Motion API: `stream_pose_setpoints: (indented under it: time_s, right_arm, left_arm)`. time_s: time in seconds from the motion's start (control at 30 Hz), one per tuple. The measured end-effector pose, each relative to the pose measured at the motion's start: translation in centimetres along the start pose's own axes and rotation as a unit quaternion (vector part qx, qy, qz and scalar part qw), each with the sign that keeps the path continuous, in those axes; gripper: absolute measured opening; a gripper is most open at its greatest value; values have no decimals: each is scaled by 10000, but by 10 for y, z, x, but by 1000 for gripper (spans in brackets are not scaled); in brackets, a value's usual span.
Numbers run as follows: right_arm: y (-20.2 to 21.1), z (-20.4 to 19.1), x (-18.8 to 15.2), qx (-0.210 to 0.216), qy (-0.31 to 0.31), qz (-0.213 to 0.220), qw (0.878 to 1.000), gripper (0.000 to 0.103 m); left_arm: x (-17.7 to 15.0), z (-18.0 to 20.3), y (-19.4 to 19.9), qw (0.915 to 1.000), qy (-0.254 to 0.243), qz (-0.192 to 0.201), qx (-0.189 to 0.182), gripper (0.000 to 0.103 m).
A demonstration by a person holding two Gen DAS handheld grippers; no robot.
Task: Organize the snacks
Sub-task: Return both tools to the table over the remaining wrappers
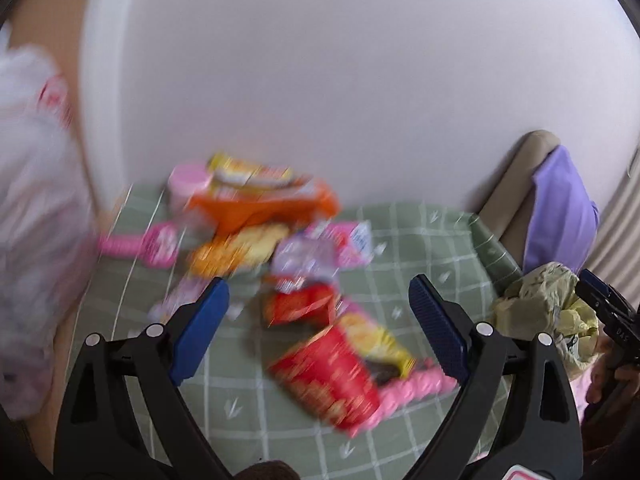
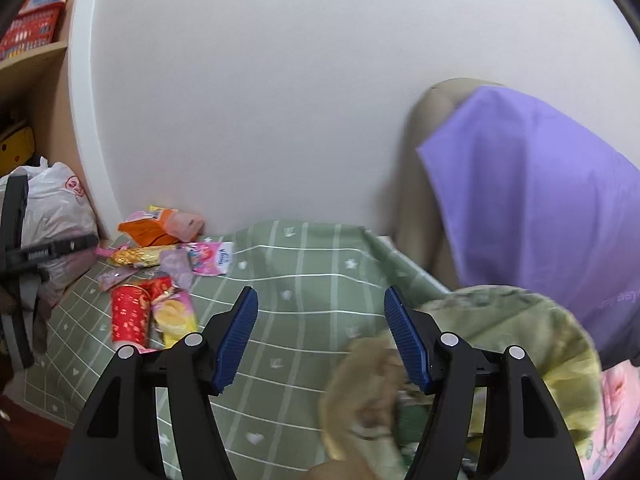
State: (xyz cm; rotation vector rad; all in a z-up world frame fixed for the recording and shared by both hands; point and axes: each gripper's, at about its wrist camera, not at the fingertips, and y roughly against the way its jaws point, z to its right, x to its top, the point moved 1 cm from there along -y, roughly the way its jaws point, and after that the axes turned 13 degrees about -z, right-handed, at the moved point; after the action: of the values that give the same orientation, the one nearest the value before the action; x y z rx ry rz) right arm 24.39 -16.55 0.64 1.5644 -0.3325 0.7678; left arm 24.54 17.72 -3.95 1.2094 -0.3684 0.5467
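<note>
Green checked cloth (image 2: 304,280) covers the table against a white wall (image 2: 280,80), and the snacks lie in a loose pile (image 2: 160,276) on it at the foot of that wall. Nearest the wall is an orange packet (image 2: 154,226); in front of it lie a gold packet (image 2: 138,257), a pink sachet (image 2: 210,258) and a red packet (image 2: 129,314).

Only the right wrist view shows a shelf (image 2: 32,56) with a red basket (image 2: 30,32) beyond the wall's left edge, a white plastic bag (image 2: 60,204) below it, and a purple cloth (image 2: 532,208) over a chair at the pile's far right.

That view also looks into a pale green bag (image 2: 520,332) beside the table; its contents are too blurred to name.

The left wrist view is blurred but shows the pile closer.

The left gripper (image 1: 320,328) is spread wide above the pile, holding nothing. The right gripper (image 2: 320,336) is also spread wide and empty, one finger (image 2: 406,340) over the green bag's mouth.
</note>
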Motion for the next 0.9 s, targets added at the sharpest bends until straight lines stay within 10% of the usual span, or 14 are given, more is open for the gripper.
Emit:
stream_pose_setpoints:
  time_s: [0.6, 0.73, 0.9]
  right_arm:
    - [-165, -157, -14, 1465, 1523, -1474, 9662, 61]
    - [-183, -162, -21, 1476, 1609, -1735, 9603, 52]
    - [-175, -161, -22, 1544, 1623, -1569, 9619, 17]
  left_arm:
    - [-56, -53, 20, 9966, 585, -286, 507, 87]
    - [-66, -60, 15, 9948, 753, -431, 525, 87]
    - [-75, -52, 8, 9946, 641, -606, 553, 87]
